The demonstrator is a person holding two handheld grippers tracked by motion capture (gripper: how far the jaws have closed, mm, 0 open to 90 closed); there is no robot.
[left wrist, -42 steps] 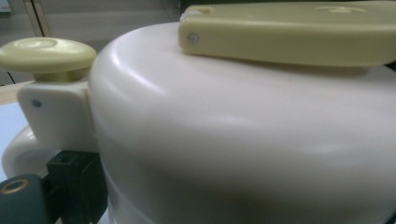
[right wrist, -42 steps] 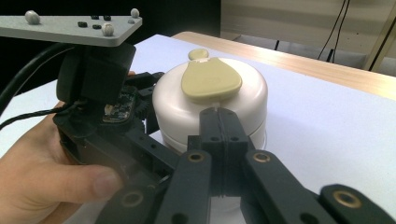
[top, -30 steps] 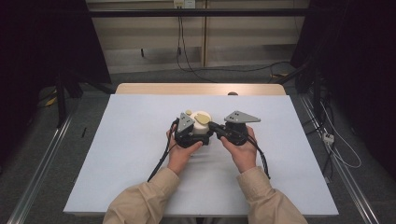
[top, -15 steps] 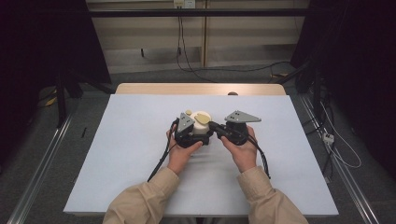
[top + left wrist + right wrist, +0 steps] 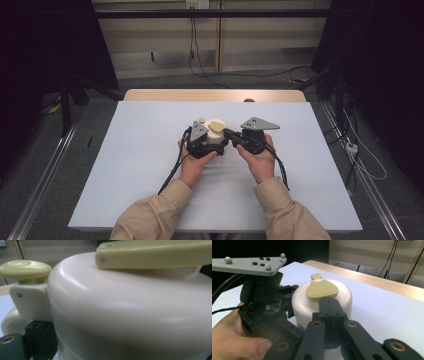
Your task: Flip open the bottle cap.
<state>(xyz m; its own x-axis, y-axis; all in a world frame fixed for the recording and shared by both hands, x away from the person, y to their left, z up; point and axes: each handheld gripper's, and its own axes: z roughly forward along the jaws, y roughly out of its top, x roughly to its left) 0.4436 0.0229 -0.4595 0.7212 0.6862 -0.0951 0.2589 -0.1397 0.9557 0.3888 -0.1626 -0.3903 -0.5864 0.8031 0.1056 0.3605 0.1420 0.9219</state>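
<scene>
Around the surface (image 5: 150, 165) it's mostly dark: a pale wall at the back with cables (image 5: 195, 45) hanging down it, more cables on the floor to the right with a small white power strip (image 5: 351, 147), and metal rails (image 5: 30, 200) running along the floor on either side. A strip of bare wood edge (image 5: 215, 95) shows at the far side of the white sheet that covers the surface.

Dead centre sits a round cream container (image 5: 216, 133) with a yellowish tab (image 5: 322, 289) lying flat on its top and a small yellow knob (image 5: 25, 267) on a bracket at its side. It rests on the surface, between the two grippers.

Left gripper (image 5: 201, 142) is pressed right up against the container's side — its camera sees little but cream wall, so I can't tell how its jaws stand. The left hand (image 5: 192, 162) wraps it from below, with the grey plate (image 5: 199, 131) tilted on top.

Right gripper (image 5: 329, 307) comes in from the other side — its jaws look pressed together, tips at the container's upper edge just below the tab, nothing between them. The right hand (image 5: 257, 160) holds it low, and both beige sleeves (image 5: 150, 220) reach in from the near edge.
</scene>
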